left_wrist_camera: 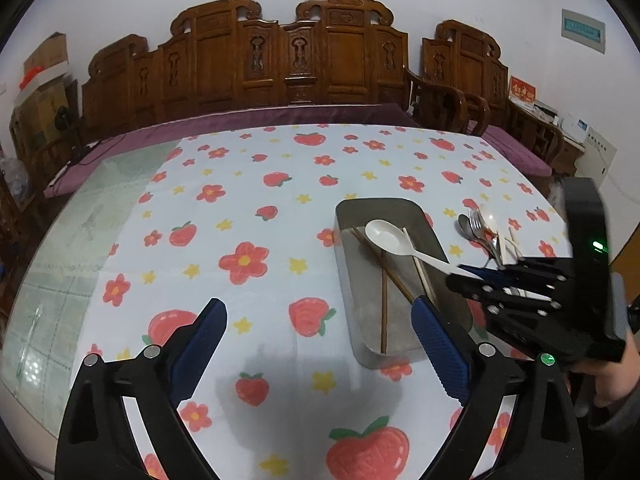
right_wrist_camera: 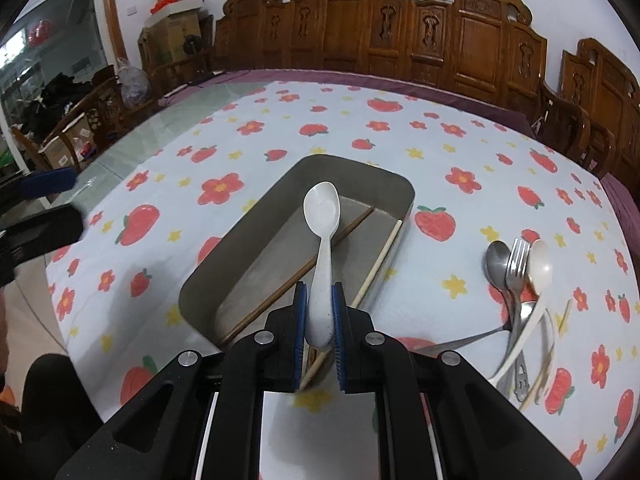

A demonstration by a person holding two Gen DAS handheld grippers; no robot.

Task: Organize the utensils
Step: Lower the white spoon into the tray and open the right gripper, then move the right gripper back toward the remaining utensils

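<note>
My right hand-held gripper is clamping a white spoon by its handle, holding its bowl over a metal tray containing chopsticks, beside loose cutlery lying on the bench.

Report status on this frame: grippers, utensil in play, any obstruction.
Right gripper shut on white spoon, held over metal tray. Left gripper open, empty. Chopsticks in tray; utensil pile waits on tablecloth. No obstruction.

Black grippers, blue ribbed fingers, possibly grey sleeve.
</note>
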